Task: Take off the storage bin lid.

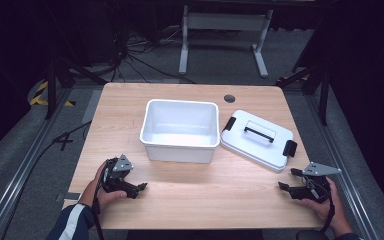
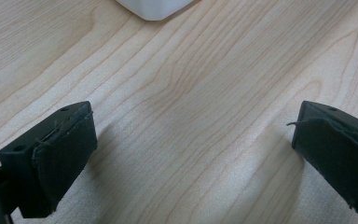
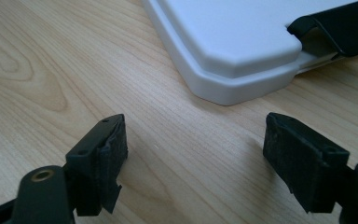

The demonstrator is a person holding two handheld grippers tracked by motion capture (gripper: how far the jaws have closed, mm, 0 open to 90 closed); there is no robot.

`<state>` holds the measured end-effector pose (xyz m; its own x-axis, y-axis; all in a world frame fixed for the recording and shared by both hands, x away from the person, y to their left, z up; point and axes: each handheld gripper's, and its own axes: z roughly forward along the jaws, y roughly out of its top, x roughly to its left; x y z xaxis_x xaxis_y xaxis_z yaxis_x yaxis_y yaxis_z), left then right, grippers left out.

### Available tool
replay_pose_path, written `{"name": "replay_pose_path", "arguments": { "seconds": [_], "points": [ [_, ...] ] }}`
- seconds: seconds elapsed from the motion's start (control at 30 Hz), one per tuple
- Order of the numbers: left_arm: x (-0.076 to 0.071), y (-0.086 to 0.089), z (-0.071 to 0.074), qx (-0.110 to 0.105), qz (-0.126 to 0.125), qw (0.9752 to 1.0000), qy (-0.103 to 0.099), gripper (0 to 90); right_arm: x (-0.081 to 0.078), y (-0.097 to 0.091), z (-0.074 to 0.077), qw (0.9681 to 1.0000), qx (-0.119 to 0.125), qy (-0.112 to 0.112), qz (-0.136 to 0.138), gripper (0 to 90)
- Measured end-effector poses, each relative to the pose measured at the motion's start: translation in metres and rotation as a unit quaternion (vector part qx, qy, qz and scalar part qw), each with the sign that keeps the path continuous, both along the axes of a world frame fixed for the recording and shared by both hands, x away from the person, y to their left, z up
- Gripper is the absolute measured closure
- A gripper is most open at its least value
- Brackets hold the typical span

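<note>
High view, counter: a pale wood counter takes up the middle of the frame, with dark floor, cables and a white frame leg behind it at the top.
High view, bin: an open white bin sits at the centre of the frame, with nothing inside it.
High view, lid: a white lid with a black handle and two black clips lies flat just right of the bin, turned at an angle; I cannot tell whether the two touch.
High view, left gripper: the left gripper rests at the lower left of the frame, held by a hand with a dark, white-striped sleeve, and points toward the middle of the counter.
High view, right gripper: the right gripper is at the lower right, held by the other hand, near the lid's lower right corner but apart from it.
Left gripper view, fingers: the fingers stand wide apart at the lower corners of the frame with bare wood between them.
Left gripper view, bin: a white corner of the bin shows at the top centre.
Right gripper view, fingers: the fingers are spread wide over bare wood and grip nothing.
Right gripper view, lid: the lid's rounded corner fills the upper right, with a black clip at the right edge, ahead of the fingers and apart from them.
</note>
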<state>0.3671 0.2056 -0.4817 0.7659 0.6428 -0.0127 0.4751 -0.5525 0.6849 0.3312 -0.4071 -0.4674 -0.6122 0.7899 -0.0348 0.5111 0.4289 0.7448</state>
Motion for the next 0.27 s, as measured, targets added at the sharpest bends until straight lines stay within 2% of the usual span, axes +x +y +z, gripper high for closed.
{"name": "replay_pose_path", "arguments": {
  "seconds": [0.27],
  "points": [
    [0.0000, 0.0000, 0.0000, 0.000, 0.000, 1.0000, 0.000, 0.3, 0.0002, 0.0001, 0.0000, 1.0000, 0.000, 0.002, -0.005, 20.1]
  ]
}}
